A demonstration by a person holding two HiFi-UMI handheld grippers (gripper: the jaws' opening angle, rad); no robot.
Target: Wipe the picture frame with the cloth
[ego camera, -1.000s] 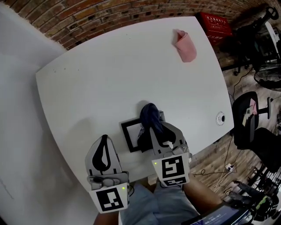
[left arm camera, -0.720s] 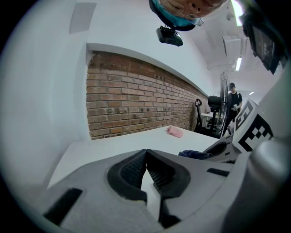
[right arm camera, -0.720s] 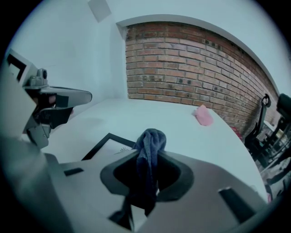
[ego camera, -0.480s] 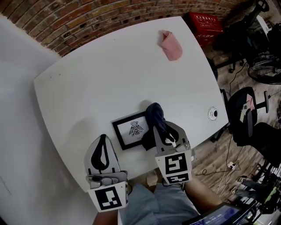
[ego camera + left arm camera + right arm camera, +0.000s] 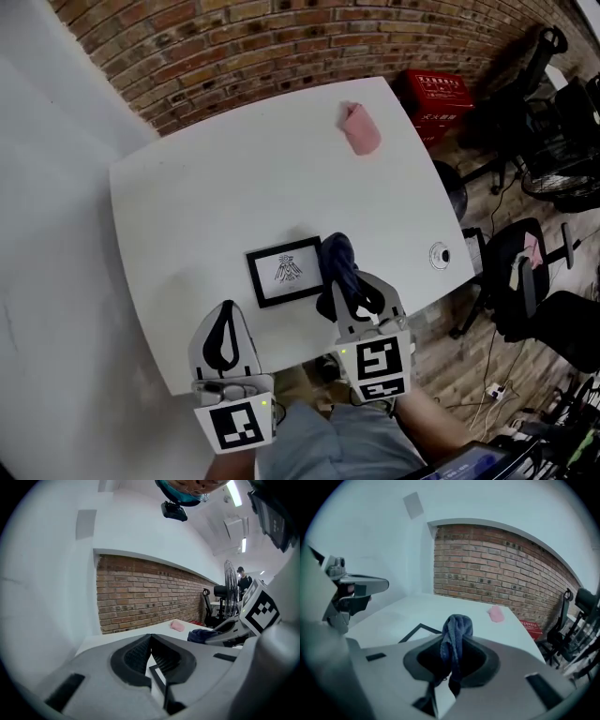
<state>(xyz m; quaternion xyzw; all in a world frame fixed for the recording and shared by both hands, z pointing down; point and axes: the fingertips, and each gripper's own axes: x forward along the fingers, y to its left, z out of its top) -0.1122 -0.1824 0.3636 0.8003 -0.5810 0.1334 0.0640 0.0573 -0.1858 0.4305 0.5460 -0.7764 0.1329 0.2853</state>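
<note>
- White bench (image 5: 216, 187) stands against a brick wall (image 5: 281, 47), seen from above in the head view.
- Near the bench's front edge the picture frame (image 5: 286, 272) lies flat, a black border around a small dark drawing on white.
- Just to the frame's right hangs the dark blue cloth (image 5: 337, 258), bunched into a lump at the frame's right edge; whether it touches the frame cannot be told.
- The right tongs (image 5: 349, 286) are closed on the cloth (image 5: 454, 634), which rises above the jaw tips and trails down between them.
- The left tongs (image 5: 223, 328) are held off to the frame's left, over the front edge, jaws together at the tips with nothing between them.
- Far across the bench lies a pink rag (image 5: 360, 129).
- Beyond the bench's right side, a red crate (image 5: 439, 94) and an office chair (image 5: 525, 272) stand on the wooden floor (image 5: 487, 347).
</note>
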